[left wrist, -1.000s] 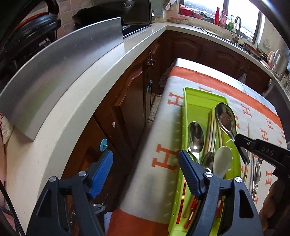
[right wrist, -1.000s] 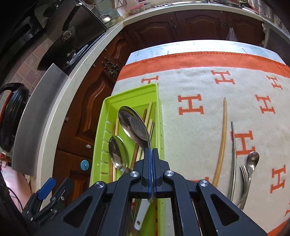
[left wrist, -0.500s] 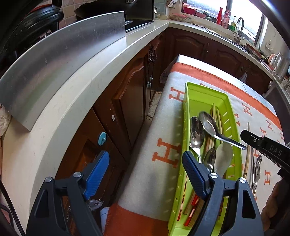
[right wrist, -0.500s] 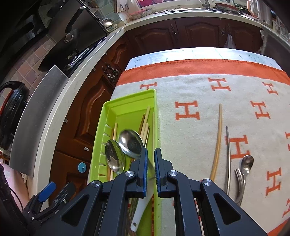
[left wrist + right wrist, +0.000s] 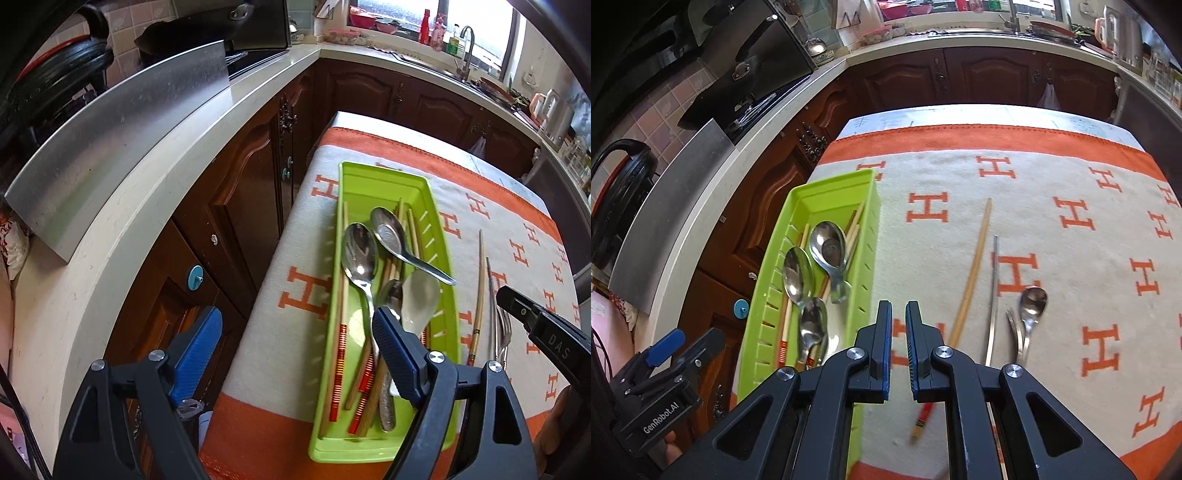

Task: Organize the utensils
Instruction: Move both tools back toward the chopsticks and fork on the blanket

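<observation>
A short steel spoon (image 5: 828, 246) has just been released by the right gripper (image 5: 897, 325); a second ago it was clamped, and it is now seen lying in the green tray (image 5: 768, 302) at left-centre of the right wrist view, its handle propped on the tray's right wall. The right jaws are parted narrowly and empty. The left gripper (image 5: 295, 343) is held wide open, gripping nothing. A wooden chopstick (image 5: 973, 269), metal chopstick (image 5: 993, 295), fork (image 5: 1015, 328) and small spoon (image 5: 1032, 304) remain on the blanket (image 5: 960, 177), lower right.

Bright daylight from the window (image 5: 436, 22), glare on steel spoons (image 5: 360, 254), strong fisheye curvature, dark vignetted corners.
</observation>
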